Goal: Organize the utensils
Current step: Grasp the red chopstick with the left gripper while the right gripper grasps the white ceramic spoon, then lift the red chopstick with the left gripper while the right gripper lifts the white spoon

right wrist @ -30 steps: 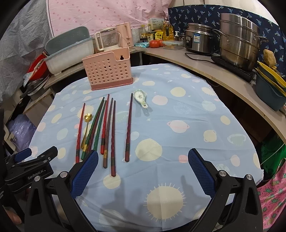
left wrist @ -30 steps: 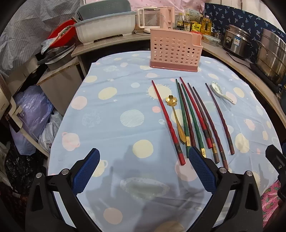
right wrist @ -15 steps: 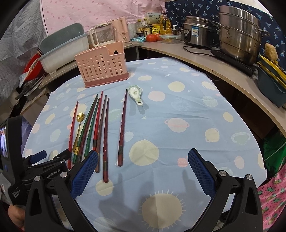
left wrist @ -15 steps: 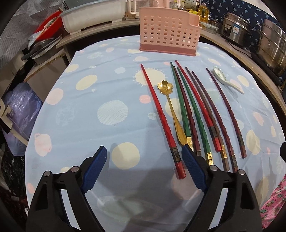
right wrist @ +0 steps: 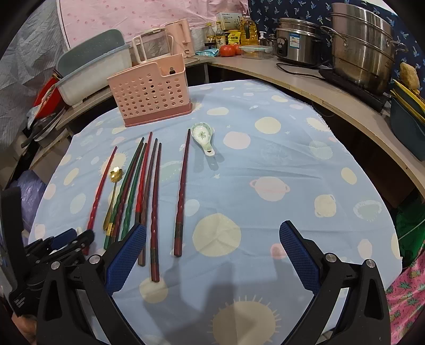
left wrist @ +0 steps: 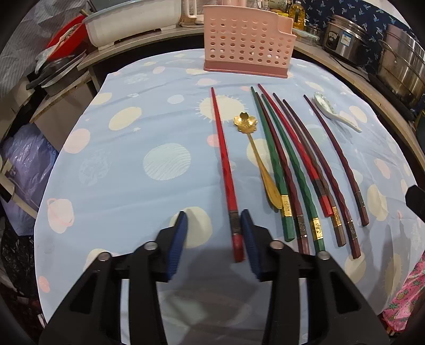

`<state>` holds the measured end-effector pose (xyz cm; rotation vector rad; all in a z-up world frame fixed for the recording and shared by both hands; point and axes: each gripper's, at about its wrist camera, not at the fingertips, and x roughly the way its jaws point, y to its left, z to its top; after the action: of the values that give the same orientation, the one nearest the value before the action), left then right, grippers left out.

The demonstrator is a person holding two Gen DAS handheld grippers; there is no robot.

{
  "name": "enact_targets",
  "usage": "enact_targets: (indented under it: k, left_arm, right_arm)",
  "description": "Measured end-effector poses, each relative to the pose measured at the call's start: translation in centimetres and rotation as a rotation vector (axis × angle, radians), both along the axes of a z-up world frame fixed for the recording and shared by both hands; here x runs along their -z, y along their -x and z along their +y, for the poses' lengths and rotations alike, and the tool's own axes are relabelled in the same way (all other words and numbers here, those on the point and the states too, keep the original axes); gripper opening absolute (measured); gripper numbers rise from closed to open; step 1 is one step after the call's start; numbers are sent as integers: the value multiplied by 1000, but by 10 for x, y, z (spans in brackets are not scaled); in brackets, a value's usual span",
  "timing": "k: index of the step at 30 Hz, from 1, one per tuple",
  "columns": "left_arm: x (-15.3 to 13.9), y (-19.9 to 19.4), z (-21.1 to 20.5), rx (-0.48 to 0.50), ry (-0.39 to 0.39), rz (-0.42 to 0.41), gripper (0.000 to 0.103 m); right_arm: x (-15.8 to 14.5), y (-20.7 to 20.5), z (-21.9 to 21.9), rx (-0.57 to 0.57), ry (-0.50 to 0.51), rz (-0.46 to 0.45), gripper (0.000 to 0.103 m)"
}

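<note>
Several red, green and dark chopsticks lie side by side on the blue cloth. A lone red chopstick (left wrist: 223,162) lies at their left, also in the right wrist view (right wrist: 102,185). My left gripper (left wrist: 213,225) is open, low over the cloth, its jaws astride that chopstick's thick near end, right pad close beside it. A gold flower spoon (left wrist: 255,151) lies just right of it. A white ceramic spoon (right wrist: 203,135) lies further right. A pink perforated holder (left wrist: 247,39) stands at the back. My right gripper (right wrist: 212,236) is open and empty above the cloth.
A curved wooden counter (right wrist: 305,79) rings the table with steel pots (right wrist: 361,45), a rice cooker (right wrist: 297,42), bottles and a white tub (left wrist: 132,24). Bags and clutter sit at the left below the table edge (left wrist: 24,169).
My left gripper has moved forward and down to the lone red chopstick's near end and its jaws have narrowed around it. The right gripper has barely shifted.
</note>
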<state>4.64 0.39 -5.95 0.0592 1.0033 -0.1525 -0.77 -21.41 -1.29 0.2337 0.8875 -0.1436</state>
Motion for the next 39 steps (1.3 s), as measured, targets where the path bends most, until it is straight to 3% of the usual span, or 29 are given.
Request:
enact_targets:
  k: [5,7,10,18,23,31,39]
  left_arm:
    - [-2,-4,10,-16,37,13,9]
    - [-2,-5,10,-10,45,16,8]
    - [-1,-6,7,-1,45,16,7]
    - [1,-13,5,-4,53,31,7]
    - [1,-14,6,-9,60,40,7]
    - [1,-15,7,-6,61,42,7]
    - [2,-15,7,-7,64,35,7]
  right_arm:
    - [-1,-22,-7,8,-3,-21,96]
    - [-1,-35,-12,10,-13,-28,94]
    - [1,-57,-20,8,-60,-27,80]
    - [20,-114,-36,-18,-185,4,28]
    - [33,-135,-37,-27,-215,28,14]
    - [53,-142,-41,-21,-240,68,10]
    - [61,-140,-37,-19,-230,73,14]
